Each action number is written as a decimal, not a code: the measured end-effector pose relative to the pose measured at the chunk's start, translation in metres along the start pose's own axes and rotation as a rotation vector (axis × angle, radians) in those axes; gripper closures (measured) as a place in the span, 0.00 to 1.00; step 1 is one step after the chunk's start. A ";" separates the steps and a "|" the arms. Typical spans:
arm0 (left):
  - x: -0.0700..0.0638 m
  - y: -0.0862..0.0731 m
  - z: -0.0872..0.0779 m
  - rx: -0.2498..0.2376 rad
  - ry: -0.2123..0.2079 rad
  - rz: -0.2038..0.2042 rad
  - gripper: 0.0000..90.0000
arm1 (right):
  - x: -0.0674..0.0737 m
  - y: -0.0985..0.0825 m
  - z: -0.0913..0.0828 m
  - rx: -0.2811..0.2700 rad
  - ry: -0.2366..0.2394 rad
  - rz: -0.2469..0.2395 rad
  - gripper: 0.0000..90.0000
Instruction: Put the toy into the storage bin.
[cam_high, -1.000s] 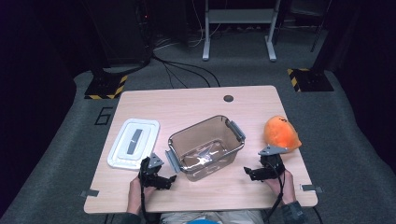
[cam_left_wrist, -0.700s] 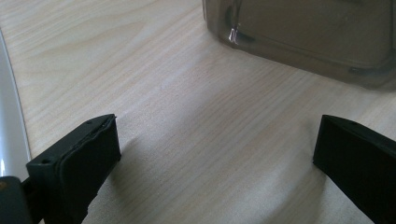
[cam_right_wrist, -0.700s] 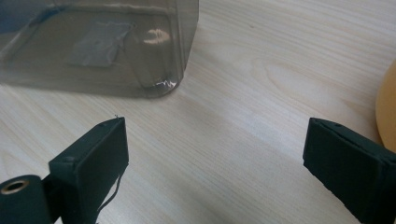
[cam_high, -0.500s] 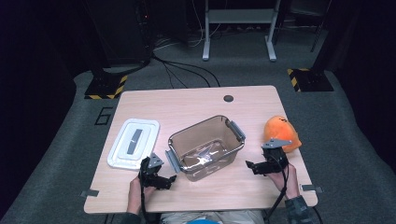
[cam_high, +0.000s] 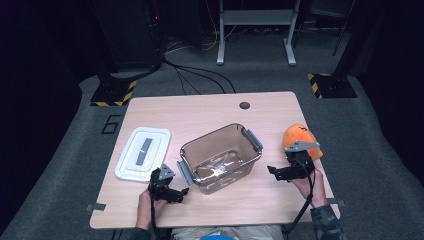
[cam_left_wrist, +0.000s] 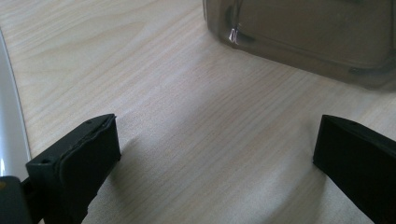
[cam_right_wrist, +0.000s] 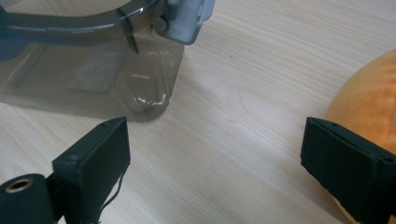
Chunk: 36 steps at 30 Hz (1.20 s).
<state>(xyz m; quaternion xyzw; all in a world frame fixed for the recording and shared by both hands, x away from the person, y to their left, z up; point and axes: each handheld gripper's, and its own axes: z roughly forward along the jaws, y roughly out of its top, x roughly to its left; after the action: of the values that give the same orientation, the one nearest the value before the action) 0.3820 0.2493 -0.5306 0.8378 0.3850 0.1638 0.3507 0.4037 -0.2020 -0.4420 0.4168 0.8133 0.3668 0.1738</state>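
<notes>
We see a rounded orange object with a mottled surface (cam_high: 300, 137) lying near the right edge of the light wooden table (cam_high: 215, 110), and it is the thing nearest the right tool (cam_high: 281, 171), which hangs just in front of it with both black jaws spread wide and nothing between them. In the right gripper view that orange object (cam_right_wrist: 369, 102) bulges in at the right edge, just behind the right-hand jaw, though we cannot tell whether jaw and object touch. Left of it, at mid-table, stands a clear smoky-brown plastic tub with grey clip handles at both ends (cam_high: 221, 155), lidless, with a crumpled scrap of clear film on its floor; its near corner and one grey clip (cam_right_wrist: 184, 18) show up close ahead of the right tool. Farther left lies a white rectangular plastic lid with a grey centre strip (cam_high: 143, 152), flat on the table and well apart from the tub. The left tool (cam_high: 172, 191) sits low over the table's front edge between lid and tub, its jaws likewise wide apart over bare wood, gripping nothing. Beyond the table we see grey carpet and two yellow-and-black striped stand bases (cam_high: 112, 92).
</notes>
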 end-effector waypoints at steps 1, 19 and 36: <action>0.000 0.000 0.000 0.000 0.000 0.000 0.00 | 0.000 0.000 0.000 0.000 0.000 0.000 0.08; 0.000 0.000 0.000 -0.005 0.002 0.003 0.00 | -0.020 0.021 -0.020 -0.015 -0.021 0.005 0.07; 0.000 0.000 0.000 -0.005 0.002 0.003 0.00 | -0.038 0.037 -0.023 -0.007 -0.046 0.020 0.02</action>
<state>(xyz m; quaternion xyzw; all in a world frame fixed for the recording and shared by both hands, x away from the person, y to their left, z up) 0.3821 0.2493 -0.5308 0.8373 0.3837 0.1663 0.3523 0.4330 -0.2282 -0.4002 0.4325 0.8037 0.3618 0.1902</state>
